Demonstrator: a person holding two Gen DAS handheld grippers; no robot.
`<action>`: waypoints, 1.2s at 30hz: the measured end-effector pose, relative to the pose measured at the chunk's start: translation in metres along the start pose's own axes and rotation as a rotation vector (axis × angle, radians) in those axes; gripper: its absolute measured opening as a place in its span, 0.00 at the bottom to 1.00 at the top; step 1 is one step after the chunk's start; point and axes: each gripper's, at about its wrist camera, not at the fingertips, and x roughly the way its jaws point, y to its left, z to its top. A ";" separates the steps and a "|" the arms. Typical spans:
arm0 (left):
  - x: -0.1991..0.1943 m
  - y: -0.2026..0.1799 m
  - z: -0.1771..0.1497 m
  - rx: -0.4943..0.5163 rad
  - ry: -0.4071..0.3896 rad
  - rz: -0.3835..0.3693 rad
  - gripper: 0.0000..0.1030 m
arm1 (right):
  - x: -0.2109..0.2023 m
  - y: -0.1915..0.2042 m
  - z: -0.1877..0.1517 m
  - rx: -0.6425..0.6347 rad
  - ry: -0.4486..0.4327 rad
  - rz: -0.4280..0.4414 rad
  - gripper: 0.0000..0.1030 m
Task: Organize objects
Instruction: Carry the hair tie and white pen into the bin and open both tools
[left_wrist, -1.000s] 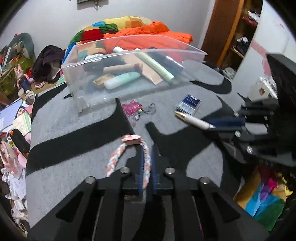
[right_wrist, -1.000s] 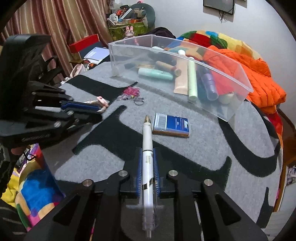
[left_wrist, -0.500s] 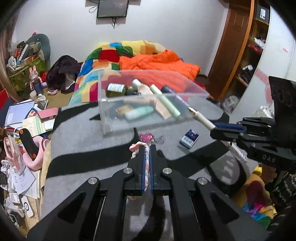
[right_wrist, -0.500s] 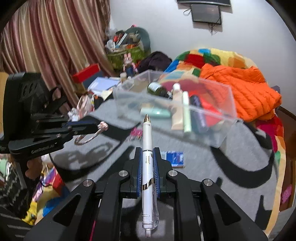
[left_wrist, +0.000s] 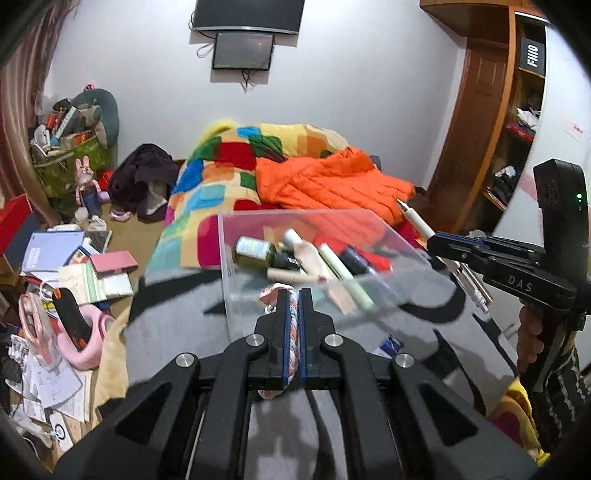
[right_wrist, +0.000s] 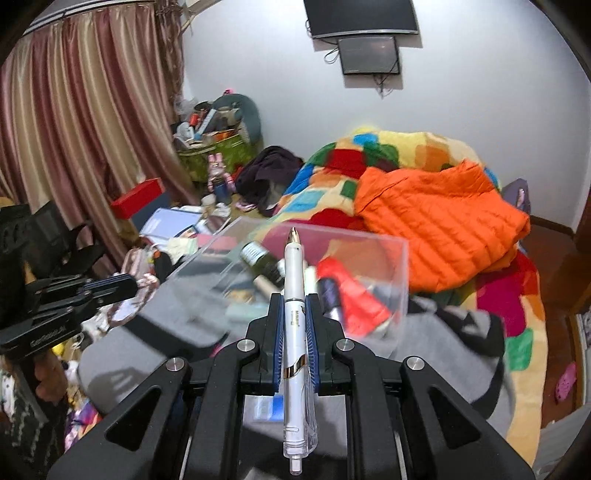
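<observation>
- the left gripper (left_wrist: 291, 295), low centre of its frame, is clamped tight on a braided bracelet (left_wrist: 292, 325) that runs back between its jaws.
- the right gripper (right_wrist: 294, 301) is closed on a white pen (right_wrist: 295, 325), tip pointing up-frame.
- just beyond both tips stands a clear bin (left_wrist: 391, 236) holding bottles and tubes, on a grey and black blanket (left_wrist: 173, 325).
- a small blue box (left_wrist: 390, 345) lies on the blanket, lower right of the bin.
- an orange jacket (right_wrist: 443, 229) lies behind the bin; bare blanket lies left of it.
</observation>
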 end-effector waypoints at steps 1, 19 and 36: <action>0.002 0.000 0.004 0.002 -0.007 0.012 0.03 | 0.005 -0.002 0.006 -0.005 0.000 -0.022 0.10; 0.102 -0.001 0.027 -0.012 0.162 -0.016 0.03 | 0.108 -0.003 0.017 -0.065 0.193 0.031 0.10; 0.052 -0.011 0.014 0.017 0.114 -0.055 0.24 | 0.046 0.003 0.001 -0.079 0.151 0.066 0.22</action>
